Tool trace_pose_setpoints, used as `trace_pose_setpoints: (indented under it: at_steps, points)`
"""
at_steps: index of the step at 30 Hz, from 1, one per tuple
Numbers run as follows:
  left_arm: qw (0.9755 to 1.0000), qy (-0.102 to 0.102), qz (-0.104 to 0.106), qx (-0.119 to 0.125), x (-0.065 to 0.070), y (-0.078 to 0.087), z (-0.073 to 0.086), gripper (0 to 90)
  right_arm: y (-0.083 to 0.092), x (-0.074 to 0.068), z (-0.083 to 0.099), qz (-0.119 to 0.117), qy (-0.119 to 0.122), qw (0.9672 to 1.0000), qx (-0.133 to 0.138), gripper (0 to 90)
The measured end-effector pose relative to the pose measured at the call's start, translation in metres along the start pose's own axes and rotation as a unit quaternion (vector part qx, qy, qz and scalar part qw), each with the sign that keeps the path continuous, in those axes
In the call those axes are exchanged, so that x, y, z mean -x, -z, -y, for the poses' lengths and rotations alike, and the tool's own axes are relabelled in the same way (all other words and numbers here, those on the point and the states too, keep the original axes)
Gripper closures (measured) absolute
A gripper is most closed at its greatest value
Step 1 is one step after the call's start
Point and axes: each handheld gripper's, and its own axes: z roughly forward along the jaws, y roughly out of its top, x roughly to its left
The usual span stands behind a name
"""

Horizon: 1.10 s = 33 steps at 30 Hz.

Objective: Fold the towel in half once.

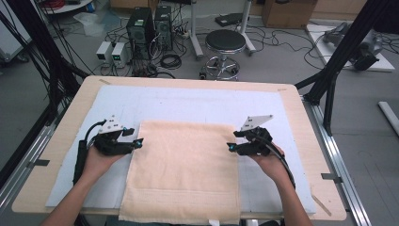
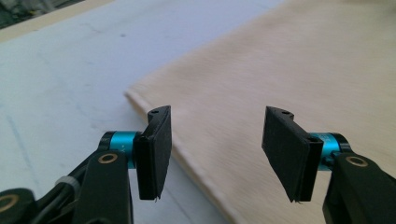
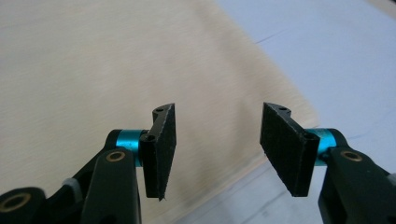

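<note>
Wooden surface [image 1: 301, 117] under a pale mat [image 1: 188, 101]: peach towel [image 1: 183, 165] flat at centre toward six o'clock, left hand-held gripper [image 1: 137, 142] at nine and right hand-held gripper [image 1: 230, 147] at three, jaws spread empty over its side edges, seemingly to pinch them.

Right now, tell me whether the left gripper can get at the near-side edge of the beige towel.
Probably yes. The left gripper sits at the beige towel's left edge with jaws apart and empty, and the white mat alongside that edge toward the person looks free.
</note>
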Motion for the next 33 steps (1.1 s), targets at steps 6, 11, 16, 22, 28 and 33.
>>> trace_pose_setpoints:
  at_steps: [6,11,16,22,28,33]
  points:
    - [0.9987,0.042,-0.01,-0.027,-0.027,-0.034,-0.005,46.9,-0.027,0.035,-0.005,0.013,-0.039,0.9991,0.008,38.9]
    - [0.9972,0.062,-0.024,-0.034,-0.039,-0.053,-0.007,41.6,-0.048,0.052,0.0,0.025,-0.056,0.998,-0.014,37.0]
    - [0.9955,0.074,-0.011,-0.059,-0.043,-0.07,-0.001,39.8,-0.061,0.061,0.009,0.008,-0.077,0.9966,-0.029,37.4]
    - [0.9966,0.066,0.015,-0.048,-0.04,-0.072,-0.002,75.1,-0.068,0.061,0.007,-0.046,-0.072,0.9957,-0.035,76.7]
    - [0.9958,0.068,-0.025,-0.056,-0.048,-0.078,-0.019,83.0,-0.069,0.07,-0.019,-0.025,-0.059,0.9961,-0.06,82.3]
    - [0.995,0.063,-0.073,-0.027,-0.062,-0.082,-0.061,83.4,-0.063,0.092,-0.047,0.012,-0.078,0.9964,-0.032,82.4]
